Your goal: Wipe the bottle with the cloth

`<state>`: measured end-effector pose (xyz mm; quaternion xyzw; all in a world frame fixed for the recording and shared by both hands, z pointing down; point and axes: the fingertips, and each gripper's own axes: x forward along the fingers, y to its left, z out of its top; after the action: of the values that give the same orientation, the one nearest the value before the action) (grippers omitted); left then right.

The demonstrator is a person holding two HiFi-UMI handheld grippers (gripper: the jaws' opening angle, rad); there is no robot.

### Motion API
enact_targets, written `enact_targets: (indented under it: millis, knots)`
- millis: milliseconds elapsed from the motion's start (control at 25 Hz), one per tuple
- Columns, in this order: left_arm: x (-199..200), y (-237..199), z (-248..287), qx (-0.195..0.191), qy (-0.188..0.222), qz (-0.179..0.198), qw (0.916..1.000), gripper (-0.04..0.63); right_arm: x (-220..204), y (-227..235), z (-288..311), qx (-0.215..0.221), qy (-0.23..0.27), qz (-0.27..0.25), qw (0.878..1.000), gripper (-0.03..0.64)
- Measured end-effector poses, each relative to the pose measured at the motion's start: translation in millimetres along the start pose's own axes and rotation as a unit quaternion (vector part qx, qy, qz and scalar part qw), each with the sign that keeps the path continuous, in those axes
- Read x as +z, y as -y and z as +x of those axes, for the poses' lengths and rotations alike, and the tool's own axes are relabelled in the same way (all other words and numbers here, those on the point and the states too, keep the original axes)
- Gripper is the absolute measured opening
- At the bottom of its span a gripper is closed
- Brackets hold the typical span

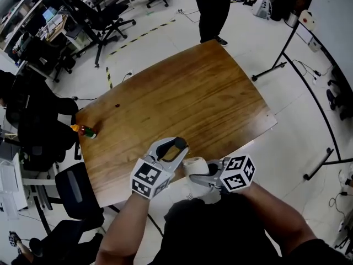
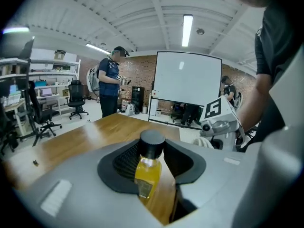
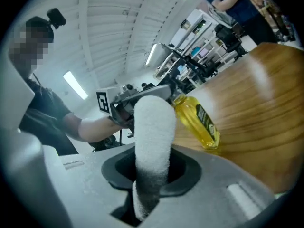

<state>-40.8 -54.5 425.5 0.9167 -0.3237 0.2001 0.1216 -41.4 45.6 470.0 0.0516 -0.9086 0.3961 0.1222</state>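
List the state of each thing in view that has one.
bottle: capped, gripped between jaws.
cloth: bunched, standing up between jaws.
left hand-held gripper: shut on the bottle.
right hand-held gripper: shut on the cloth.
small bottle: lying on its side on the table.

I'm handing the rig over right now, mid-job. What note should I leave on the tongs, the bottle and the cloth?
Left tongs: shut on the bottle, at the near edge of the table.
Right tongs: shut on the cloth, which is close beside the bottle; contact unclear.
Done: bottle and cloth are both in hand.
Left: wipe the bottle with the cloth.
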Motion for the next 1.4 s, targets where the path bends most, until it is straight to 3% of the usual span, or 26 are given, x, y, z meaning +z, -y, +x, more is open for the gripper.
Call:
enact_targets:
  millis: [160,360,560,760,920,1000,1160,1400]
  knots:
    - [2,0,-4,-0.027,0.001,-0.013,0.9995,0.173,-2,0,21,0.029,-0.042,-0.052,0.997,0.075]
    - [4,3,-5,-0.030,0.001,-0.023,0.9993,0.173,8,21,35,0.028,-0.050,-0.053,0.997,0.075]
    - [3,3,-3,-0.025,-0.005,-0.028,0.9993,0.173,24,45,38,0.026,-0.020,0.032,0.999,0.075]
    - [7,4,-1,-0.020,-0.012,-0.033,0.9992,0.173,21,49,41,0.040,-0.024,0.063,0.997,0.075]
    - [8,7,-2,-0.023,-0.012,-0.029,0.9993,0.173,6,60,46,0.026,-0.043,0.090,0.995,0.075]
    - [9,7,-2,-0.023,-0.009,-0.031,0.9992,0.173,-6,69,50,0.023,-0.045,0.143,0.988,0.075]
    - [7,9,0,-0.025,-0.008,-0.030,0.9992,0.173,-22,78,53,0.032,-0.027,0.265,0.963,0.075]
    - [9,11,1,-0.031,-0.004,-0.031,0.9990,0.173,-43,98,49,-0.012,-0.029,0.325,0.945,0.075]
